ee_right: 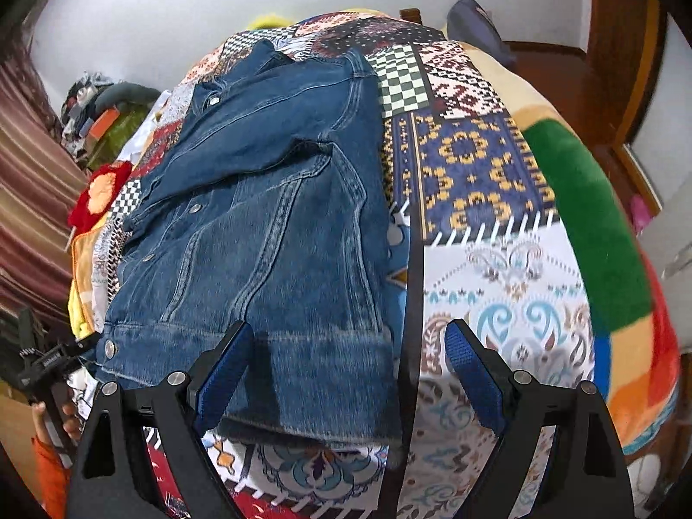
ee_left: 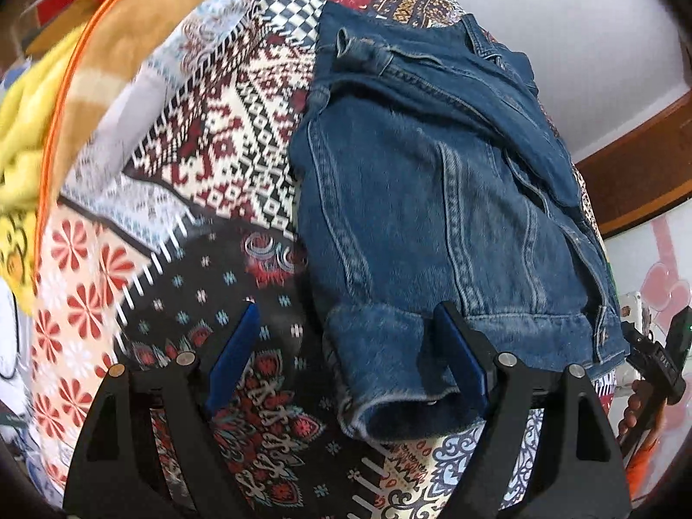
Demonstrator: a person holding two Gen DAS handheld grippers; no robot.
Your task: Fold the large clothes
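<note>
A blue denim jacket (ee_left: 432,190) lies partly folded on a patchwork bedspread (ee_left: 216,138). In the left wrist view its cuffed sleeve end (ee_left: 380,367) lies between my left gripper's (ee_left: 350,346) blue pads, which stand wide open around it. In the right wrist view the jacket (ee_right: 259,216) lies with its hem corner (ee_right: 320,389) between my right gripper's (ee_right: 350,359) open blue pads. Neither gripper pinches the cloth. The other gripper shows at the right edge of the left wrist view (ee_left: 657,367) and at the left edge of the right wrist view (ee_right: 47,363).
Yellow and orange blankets (ee_left: 26,129) pile up at the bed's left. A green, orange and red blanket (ee_right: 597,225) covers the bed's right side. A wooden bed frame (ee_left: 640,164) and a white wall stand behind. Clutter (ee_right: 99,108) lies by striped curtains.
</note>
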